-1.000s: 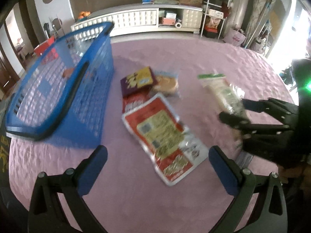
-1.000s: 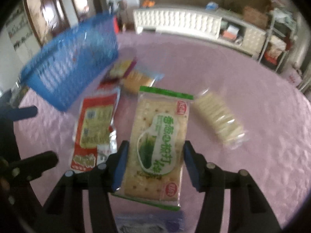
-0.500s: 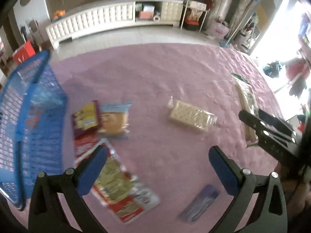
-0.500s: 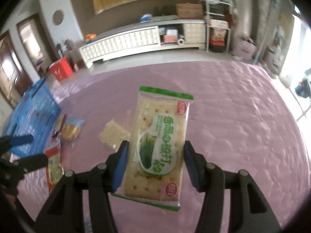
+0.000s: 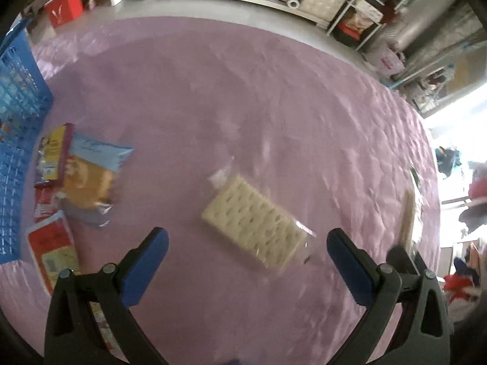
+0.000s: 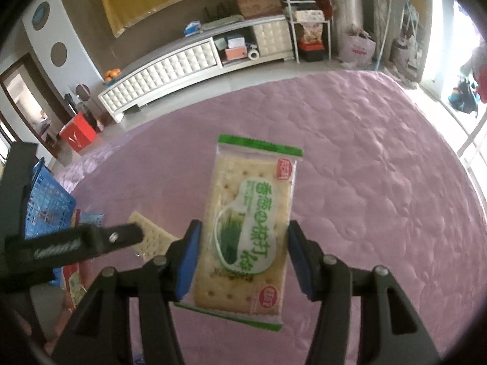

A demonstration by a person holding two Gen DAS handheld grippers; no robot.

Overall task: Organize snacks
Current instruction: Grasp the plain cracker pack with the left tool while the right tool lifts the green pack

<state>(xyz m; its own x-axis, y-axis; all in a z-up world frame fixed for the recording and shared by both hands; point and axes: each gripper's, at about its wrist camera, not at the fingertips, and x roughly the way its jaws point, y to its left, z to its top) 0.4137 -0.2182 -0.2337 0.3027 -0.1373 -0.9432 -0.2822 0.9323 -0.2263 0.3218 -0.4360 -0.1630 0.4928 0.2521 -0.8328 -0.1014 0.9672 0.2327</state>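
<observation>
A green-labelled cracker pack (image 6: pixel 249 228) is held upright above the pink tablecloth, with my right gripper (image 6: pixel 245 254) shut on its long sides. My left gripper (image 5: pixel 249 258) is open and points steeply down. A clear pack of pale crackers (image 5: pixel 252 225) lies flat on the cloth just ahead of it, between the lines of its blue fingers. The same clear pack (image 6: pixel 149 237) shows at the lower left of the right wrist view, partly behind the left gripper's black arm (image 6: pixel 76 245). The blue mesh basket (image 5: pixel 18 121) stands at the far left.
Beside the basket lie a blue-and-orange snack bag (image 5: pixel 91 176), a purple-and-yellow pack (image 5: pixel 51 155) and a red pack (image 5: pixel 51 255). The pink cloth (image 6: pixel 380 213) stretches right toward a bright window. A white cabinet (image 6: pixel 170 67) and shelves stand beyond the table.
My left gripper has swung right, away from the basket and the red pack, and now hangs over the clear cracker pack. My right gripper has rolled and moved right, still holding the green pack.
</observation>
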